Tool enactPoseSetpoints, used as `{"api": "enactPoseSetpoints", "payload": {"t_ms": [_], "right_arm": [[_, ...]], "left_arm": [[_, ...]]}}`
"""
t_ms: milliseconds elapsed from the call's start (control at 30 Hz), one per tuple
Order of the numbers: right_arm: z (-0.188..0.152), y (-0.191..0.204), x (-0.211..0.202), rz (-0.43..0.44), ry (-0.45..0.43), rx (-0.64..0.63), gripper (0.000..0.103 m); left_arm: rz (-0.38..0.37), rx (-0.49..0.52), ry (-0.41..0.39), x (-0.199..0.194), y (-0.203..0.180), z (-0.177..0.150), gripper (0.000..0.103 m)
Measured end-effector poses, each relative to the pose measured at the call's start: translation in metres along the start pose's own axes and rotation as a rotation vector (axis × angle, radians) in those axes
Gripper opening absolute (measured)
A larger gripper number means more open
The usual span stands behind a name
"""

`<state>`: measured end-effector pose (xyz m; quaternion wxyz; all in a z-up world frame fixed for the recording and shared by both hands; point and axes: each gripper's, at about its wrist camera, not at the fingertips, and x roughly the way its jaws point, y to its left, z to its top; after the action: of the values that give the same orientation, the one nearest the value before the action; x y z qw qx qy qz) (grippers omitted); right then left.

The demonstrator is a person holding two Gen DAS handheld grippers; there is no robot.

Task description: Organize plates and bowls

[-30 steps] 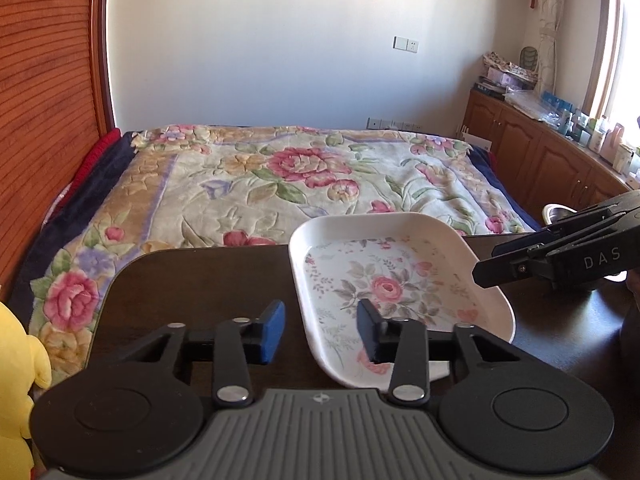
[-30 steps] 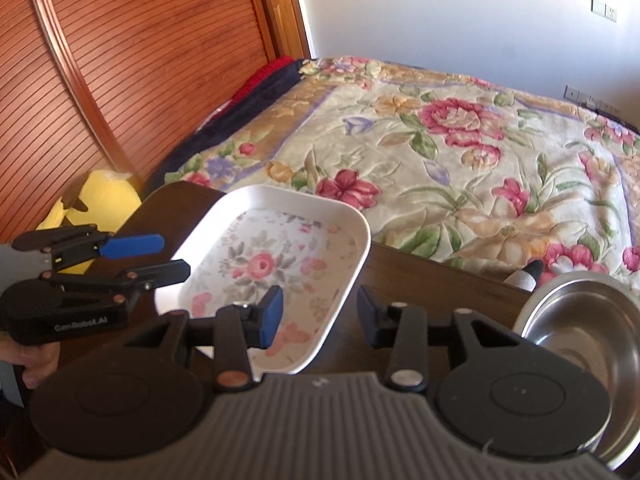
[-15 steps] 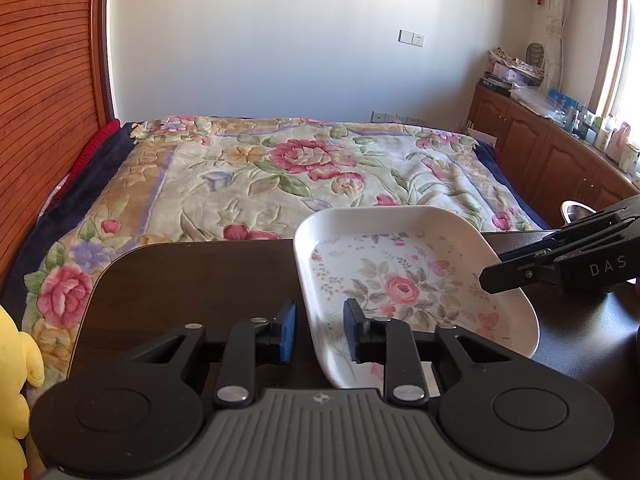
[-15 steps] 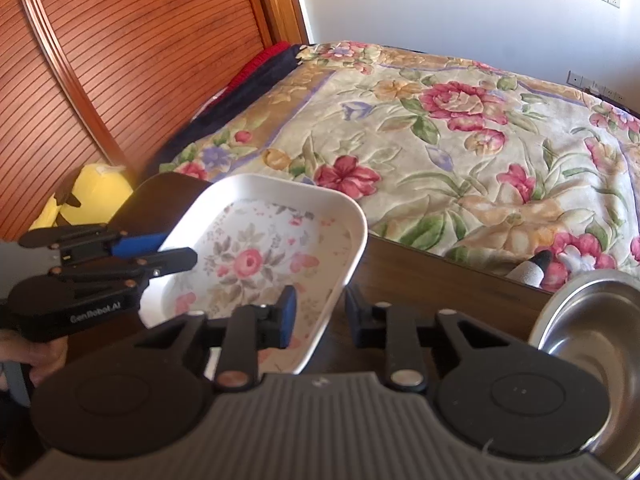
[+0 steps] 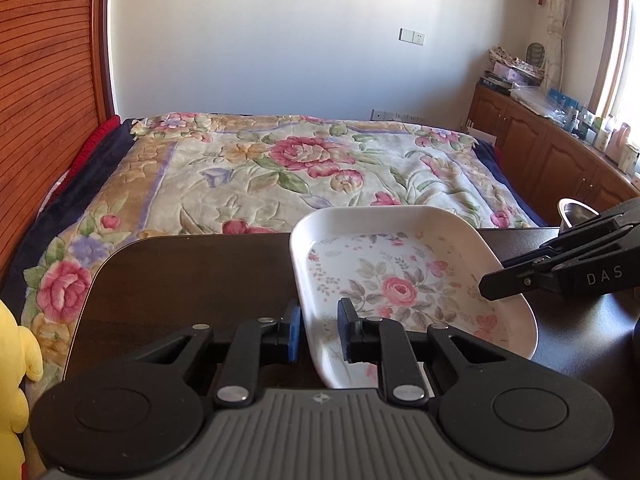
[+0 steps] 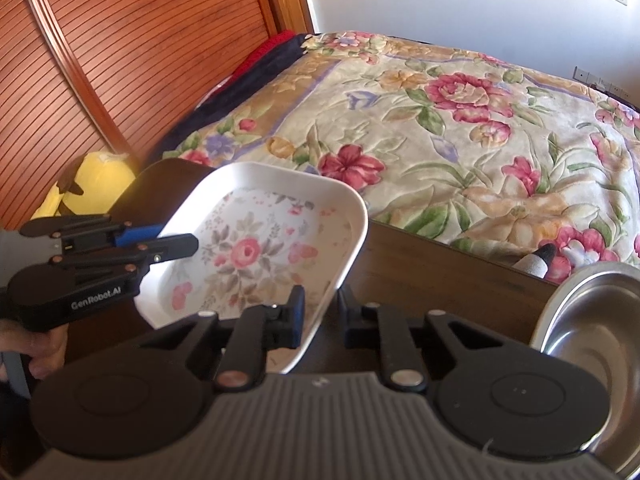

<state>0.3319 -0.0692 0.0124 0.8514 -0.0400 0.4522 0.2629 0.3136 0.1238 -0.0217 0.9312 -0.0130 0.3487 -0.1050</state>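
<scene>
A white rectangular plate with a rose print (image 5: 400, 280) is held tilted above the dark table (image 5: 180, 272). My left gripper (image 5: 319, 330) is shut on the plate's left rim, one finger on each side of it. My right gripper (image 6: 320, 316) is shut on the opposite rim of the plate (image 6: 256, 248). Each gripper shows in the other's view: the right one (image 5: 560, 276) and the left one (image 6: 100, 256). A steel bowl (image 6: 592, 320) sits on the table to the right of my right gripper.
A bed with a floral blanket (image 5: 288, 168) lies just beyond the table's far edge. A yellow plush toy (image 5: 12, 368) sits off the table's left side. Wooden cabinets (image 5: 552, 152) with clutter line the right wall.
Both grippers closed from open onto the plate's opposite rims. The plate has lifted off the table and tilted.
</scene>
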Motion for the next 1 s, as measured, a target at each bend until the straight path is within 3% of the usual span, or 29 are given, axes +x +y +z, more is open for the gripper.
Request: {"api": "enactPoseSetpoints", "payload": {"t_ms": [200, 500, 1000], "right_arm": [[0.000, 0.009, 0.005, -0.029, 0.017, -0.046, 0.019], [-0.006, 0.015, -0.003, 0.002, 0.000, -0.030, 0.019], [-0.021, 0.034, -0.043, 0.027, -0.053, -0.026, 0.018]], "left_arm": [[0.006, -0.006, 0.000, -0.001, 0.001, 0.000, 0.019], [0.002, -0.027, 0.017, -0.015, 0.005, -0.006, 0.019], [-0.007, -0.012, -0.041, -0.073, -0.009, -0.012, 0.019]]}}
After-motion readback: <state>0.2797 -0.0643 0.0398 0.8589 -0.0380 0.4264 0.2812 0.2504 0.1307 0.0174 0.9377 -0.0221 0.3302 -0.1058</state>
